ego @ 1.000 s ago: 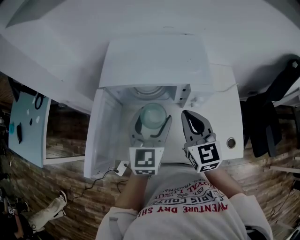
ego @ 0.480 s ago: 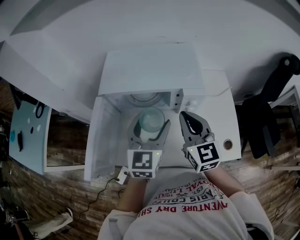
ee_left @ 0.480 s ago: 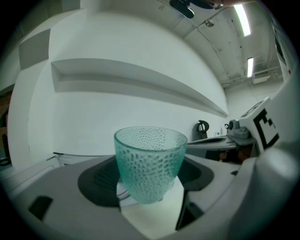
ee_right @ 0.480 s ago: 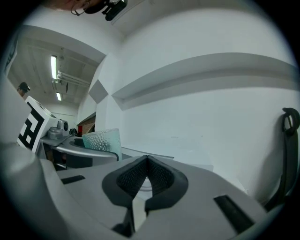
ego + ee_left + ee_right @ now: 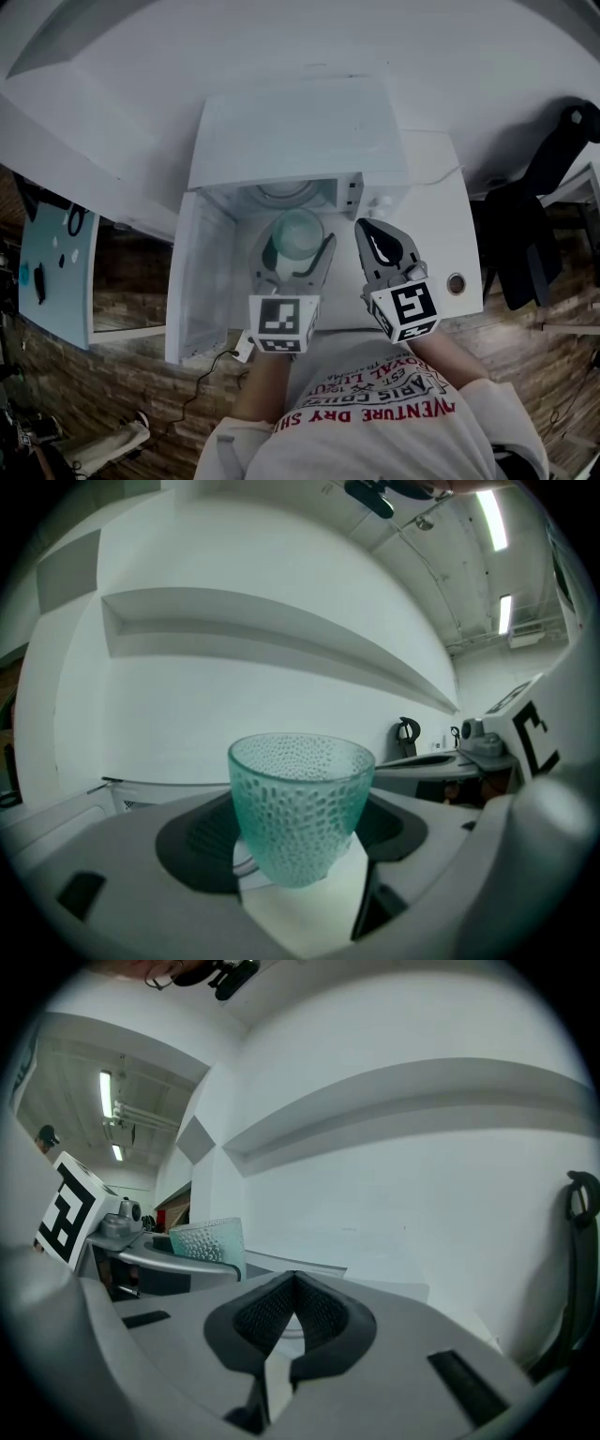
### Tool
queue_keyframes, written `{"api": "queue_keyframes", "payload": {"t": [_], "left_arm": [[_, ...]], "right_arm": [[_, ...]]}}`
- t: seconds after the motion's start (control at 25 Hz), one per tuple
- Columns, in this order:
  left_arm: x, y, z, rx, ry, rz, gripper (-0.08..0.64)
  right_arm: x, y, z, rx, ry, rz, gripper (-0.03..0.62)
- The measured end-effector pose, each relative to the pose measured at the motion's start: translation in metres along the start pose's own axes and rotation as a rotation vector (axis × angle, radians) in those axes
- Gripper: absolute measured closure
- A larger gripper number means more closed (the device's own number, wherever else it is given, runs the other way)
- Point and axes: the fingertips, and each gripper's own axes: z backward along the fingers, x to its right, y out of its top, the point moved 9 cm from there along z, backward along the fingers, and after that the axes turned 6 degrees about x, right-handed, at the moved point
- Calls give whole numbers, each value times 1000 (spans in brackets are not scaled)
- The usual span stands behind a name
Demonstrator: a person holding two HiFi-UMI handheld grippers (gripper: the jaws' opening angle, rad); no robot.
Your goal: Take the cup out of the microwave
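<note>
One microwave (image 5: 295, 131): white, upper middle of the head view, standing on the white surface (image 5: 441, 211).
Door (image 5: 202, 277): swung open, at the left of the cavity.
Left gripper (image 5: 298, 248) (image 5: 300, 832): fingers (image 5: 192, 846) set wide, one on each side of the cup and closed on it.
Cup (image 5: 297, 232) (image 5: 300, 799) (image 5: 206, 1239): teal dimpled glass, upright, at frame centre, just in front of the open cavity.
Right gripper (image 5: 367, 227) (image 5: 289, 1288): fingers (image 5: 333, 1321) pressed together on nothing, just right of the cup and apart from it.
</note>
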Motion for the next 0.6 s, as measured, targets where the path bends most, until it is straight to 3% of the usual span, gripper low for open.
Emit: {"api": "queue_keyframes", "payload": {"t": [0.6], "left_arm": [[-1, -10, -8, -26, -9, 34, 190]], "right_arm": [[4, -9, -2, -36, -4, -17, 581]]}}
